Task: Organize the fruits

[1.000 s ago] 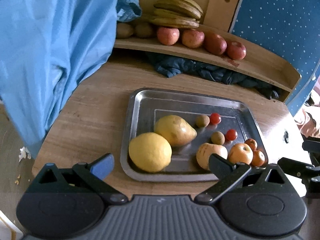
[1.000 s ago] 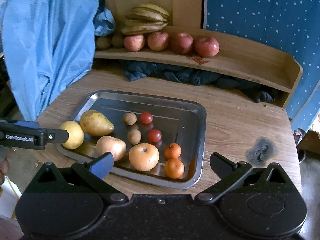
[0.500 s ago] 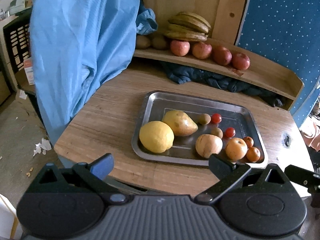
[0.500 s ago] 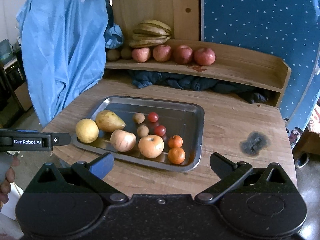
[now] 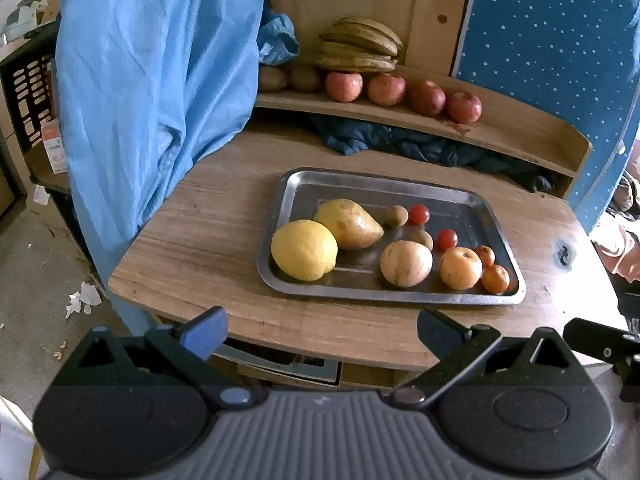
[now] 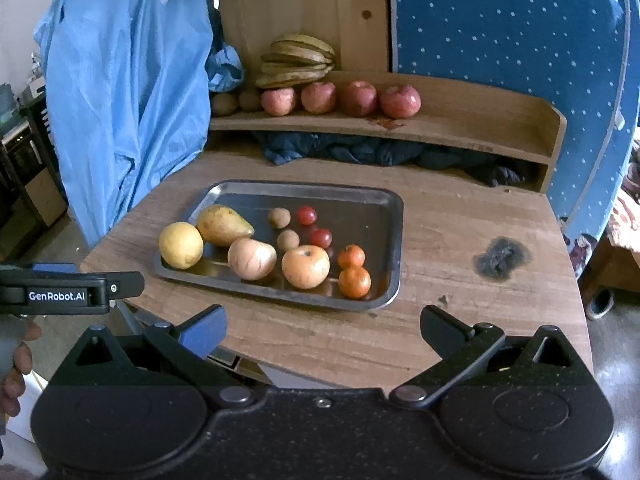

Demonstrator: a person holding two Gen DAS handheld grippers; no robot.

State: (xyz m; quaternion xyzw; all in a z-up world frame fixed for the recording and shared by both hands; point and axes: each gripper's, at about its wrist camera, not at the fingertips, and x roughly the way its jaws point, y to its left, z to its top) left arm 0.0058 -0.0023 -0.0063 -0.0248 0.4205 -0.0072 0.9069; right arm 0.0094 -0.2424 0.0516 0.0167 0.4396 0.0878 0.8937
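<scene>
A steel tray [image 5: 496, 224] is set on the wooden desk [image 5: 224, 224], and the loose fruit is gathered in it. At its left end a round lemon [image 5: 304, 250] is seen touching a yellow-green pear [image 5: 347, 224]. Towards the right lie a pale peach-coloured fruit [image 5: 406, 263], a yellow-orange apple [image 5: 461, 268] and two small oranges [image 5: 495, 279], one just behind the other. Two small brown fruits [image 5: 396, 215] and two cherry tomatoes [image 5: 419, 213] are scattered farther back in the tray. On the shelf [image 5: 520, 136] behind, four red apples [image 5: 386, 89] are lined up beside two kiwis [image 5: 273, 78], with bananas [image 5: 358, 50] stacked above. Dark cloth [image 5: 400, 146] is stuffed under the shelf, and a blue garment [image 5: 152, 72] hangs over the desk's left corner. The left hand-held gripper [image 5: 320, 330] and the right hand-held gripper [image 6: 322, 328] are both held before the desk's near edge, jaws spread wide and empty, well apart from the tray.
</scene>
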